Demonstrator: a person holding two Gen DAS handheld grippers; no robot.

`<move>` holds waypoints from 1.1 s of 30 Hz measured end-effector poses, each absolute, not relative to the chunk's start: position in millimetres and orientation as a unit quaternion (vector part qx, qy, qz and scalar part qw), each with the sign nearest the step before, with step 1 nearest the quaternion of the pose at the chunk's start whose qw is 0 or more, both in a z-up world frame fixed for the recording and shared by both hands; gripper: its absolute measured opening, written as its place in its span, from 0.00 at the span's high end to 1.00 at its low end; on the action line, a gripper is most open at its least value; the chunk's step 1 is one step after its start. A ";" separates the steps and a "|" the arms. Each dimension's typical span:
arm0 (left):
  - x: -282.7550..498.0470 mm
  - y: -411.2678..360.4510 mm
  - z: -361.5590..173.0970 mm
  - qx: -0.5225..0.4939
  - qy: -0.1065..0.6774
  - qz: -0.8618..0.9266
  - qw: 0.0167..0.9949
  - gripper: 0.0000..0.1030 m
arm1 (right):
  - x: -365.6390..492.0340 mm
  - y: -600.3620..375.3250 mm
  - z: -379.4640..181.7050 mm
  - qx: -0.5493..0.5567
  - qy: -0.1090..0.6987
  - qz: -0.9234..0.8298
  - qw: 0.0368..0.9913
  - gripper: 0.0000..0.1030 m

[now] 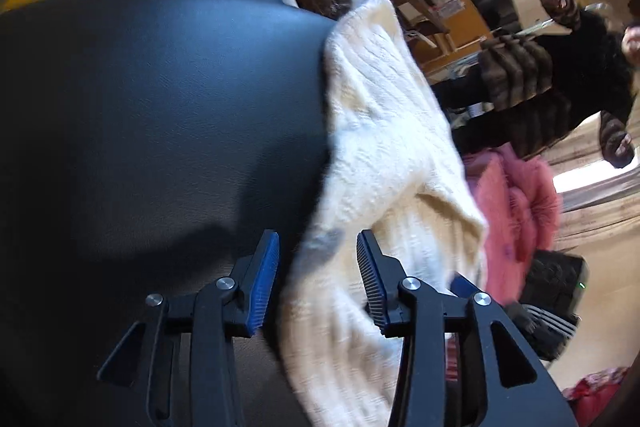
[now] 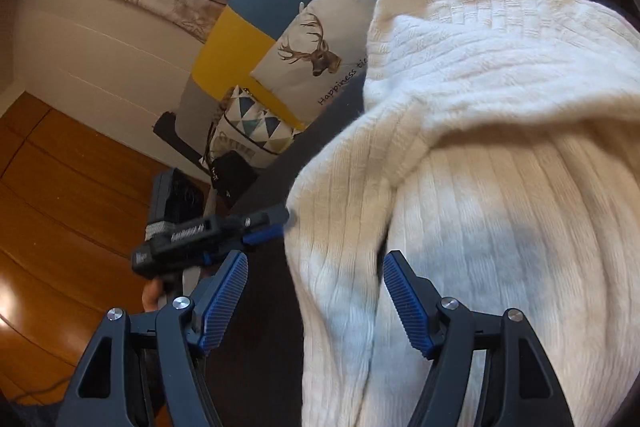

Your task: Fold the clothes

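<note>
The left tongs [image 1: 318, 267] stand apart, and the edge of a cream-white ribbed knit sweater [image 1: 384, 155] passes between the blue ribbed pads without being pressed by them. The right tongs [image 2: 316, 291] are also apart; the sweater's lower part lies between and under them, but the pads do not pinch it.

The sweater lies on a dark, leather-like black surface [image 1: 160, 99], which looks like a sofa seat or a padded table; I cannot tell which. One part, perhaps a sleeve or a side, is already turned over the body of the garment, so one fold seems made. The cloth is bumpy and not yet a neat packet, so I judge the folding is about in the middle: more folds and smoothing are left.

Beyond it a fluffy pink garment [image 1: 520, 211] waits, apparently unfolded. A deer-print cushion [image 2: 312, 47] stands behind.
</note>
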State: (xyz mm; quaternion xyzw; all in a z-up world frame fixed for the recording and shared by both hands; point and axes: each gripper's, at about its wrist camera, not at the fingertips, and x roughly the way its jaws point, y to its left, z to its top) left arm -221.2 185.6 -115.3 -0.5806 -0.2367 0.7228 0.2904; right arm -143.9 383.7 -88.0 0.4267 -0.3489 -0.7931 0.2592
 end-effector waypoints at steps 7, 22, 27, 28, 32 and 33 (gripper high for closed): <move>-204.5 189.9 -104.2 -0.550 -0.210 0.763 0.267 0.96 | -183.0 400.2 -117.5 0.422 -0.423 -0.778 0.192 0.36; -196.2 169.5 -30.9 -0.480 -0.228 0.794 0.296 0.96 | -194.7 419.2 -142.6 0.350 -0.544 -0.757 0.088 0.89; -196.7 161.6 -11.6 -0.465 -0.231 0.804 0.291 0.96 | -199.6 415.4 -107.8 0.326 -0.518 -0.783 0.111 0.93; -196.5 156.0 -5.8 -0.460 -0.232 0.807 0.289 0.96 | -198.4 413.3 -99.2 0.321 -0.514 -0.787 0.120 0.93; -195.5 127.6 20.9 -0.439 -0.230 0.824 0.274 0.96 | -193.9 388.1 -63.1 0.317 -0.465 -0.810 0.164 0.93; -194.3 117.5 29.7 -0.433 -0.228 0.830 0.269 0.96 | -191.5 379.7 -56.0 0.316 -0.455 -0.814 0.177 0.93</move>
